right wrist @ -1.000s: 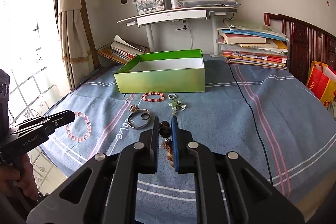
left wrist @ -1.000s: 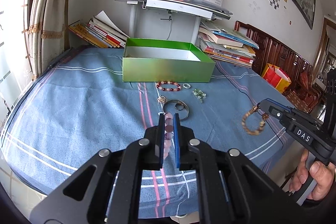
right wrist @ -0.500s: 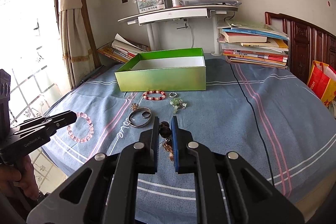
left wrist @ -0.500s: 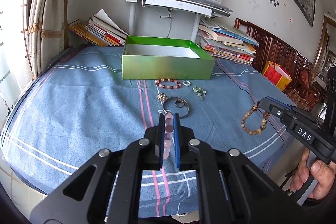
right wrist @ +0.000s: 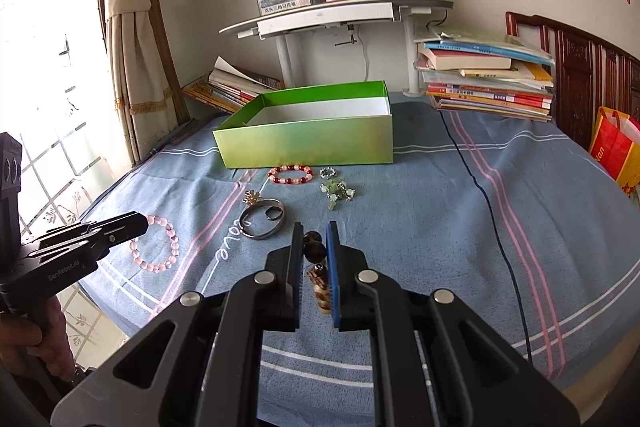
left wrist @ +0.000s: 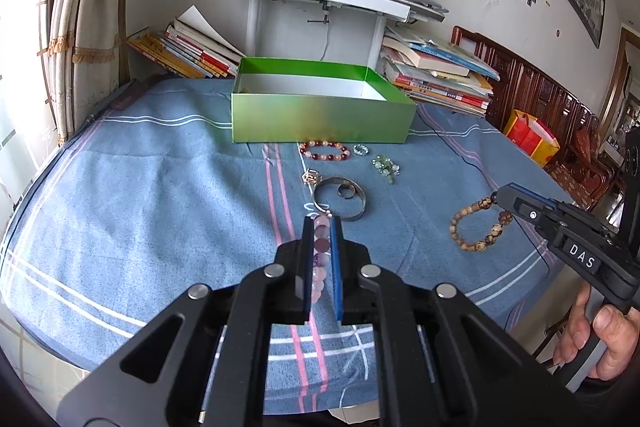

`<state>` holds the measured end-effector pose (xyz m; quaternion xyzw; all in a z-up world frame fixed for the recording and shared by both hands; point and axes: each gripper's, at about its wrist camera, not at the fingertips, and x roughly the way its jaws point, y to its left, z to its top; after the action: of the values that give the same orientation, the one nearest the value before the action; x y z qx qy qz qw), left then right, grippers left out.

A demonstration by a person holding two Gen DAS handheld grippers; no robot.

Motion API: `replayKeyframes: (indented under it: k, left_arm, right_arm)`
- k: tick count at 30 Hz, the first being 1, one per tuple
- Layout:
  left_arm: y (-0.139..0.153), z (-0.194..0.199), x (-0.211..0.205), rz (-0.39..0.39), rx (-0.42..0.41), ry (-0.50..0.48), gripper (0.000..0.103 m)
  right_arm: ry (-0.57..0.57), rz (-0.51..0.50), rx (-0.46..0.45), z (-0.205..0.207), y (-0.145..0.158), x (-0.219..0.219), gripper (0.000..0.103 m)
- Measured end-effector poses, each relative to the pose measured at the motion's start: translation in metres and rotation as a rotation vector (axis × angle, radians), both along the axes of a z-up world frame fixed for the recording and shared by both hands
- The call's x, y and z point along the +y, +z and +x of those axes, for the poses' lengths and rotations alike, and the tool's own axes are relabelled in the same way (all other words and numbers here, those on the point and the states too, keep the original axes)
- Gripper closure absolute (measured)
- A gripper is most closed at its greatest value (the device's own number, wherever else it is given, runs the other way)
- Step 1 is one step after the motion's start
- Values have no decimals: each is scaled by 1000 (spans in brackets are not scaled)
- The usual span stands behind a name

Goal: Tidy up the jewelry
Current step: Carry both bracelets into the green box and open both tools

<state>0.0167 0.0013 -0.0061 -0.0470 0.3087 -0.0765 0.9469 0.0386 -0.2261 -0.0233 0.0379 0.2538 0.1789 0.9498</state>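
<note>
- Looking along the left gripper [left wrist: 322, 223] first: its jaws are clenched on a pink beaded bracelet [left wrist: 321, 247], which hangs between the pads above the blue checked tablecloth [left wrist: 140, 195].
- Just beyond the fingertips a silver bangle [left wrist: 340, 195] lies on the cloth with a small ring [left wrist: 346, 191] inside its loop and a gold charm [left wrist: 311, 176] touching its far left edge.
- Further back, a red and pink bead bracelet [left wrist: 325, 151], a little sparkly ring [left wrist: 360, 149] and a green bead cluster [left wrist: 385, 166] sit near the front wall of the open green box [left wrist: 320, 121].
- Over on the right, the right gripper [left wrist: 498, 195] comes in, a hand [left wrist: 592, 339] on its handle, with a brown wooden bead bracelet [left wrist: 478, 225] dangling from its tip.
- Switching to the right wrist view: right gripper [right wrist: 314, 233] is closed on that brown wooden bead bracelet [right wrist: 316, 255], dark beads up top, a striped one lower down between the pads.
- Silver bangle [right wrist: 262, 221] lies just ahead and to the left, green bead cluster [right wrist: 337, 190] ahead, red and pink bead bracelet [right wrist: 291, 174] close to the green box [right wrist: 308, 143].
- At the left edge, the left gripper [right wrist: 142, 223] holds the pink beaded bracelet [right wrist: 156, 245] as a full loop off the cloth.
- Books [right wrist: 488, 83] are stacked behind the box at right.
</note>
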Motion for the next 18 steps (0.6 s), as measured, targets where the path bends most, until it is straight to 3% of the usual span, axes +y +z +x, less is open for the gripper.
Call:
replayKeyframes:
  k: [7, 13, 18]
  left_arm:
    - [2, 40, -3, 13, 17, 2, 95]
    - [40, 106, -9, 34, -34, -2, 95]
    - [73, 186, -14, 71, -70, 10, 95]
  right_arm:
    - [22, 23, 18, 35, 4, -1, 92]
    - [56, 39, -21, 89, 34, 7, 92]
    - [79, 71, -26, 166, 60, 16, 92]
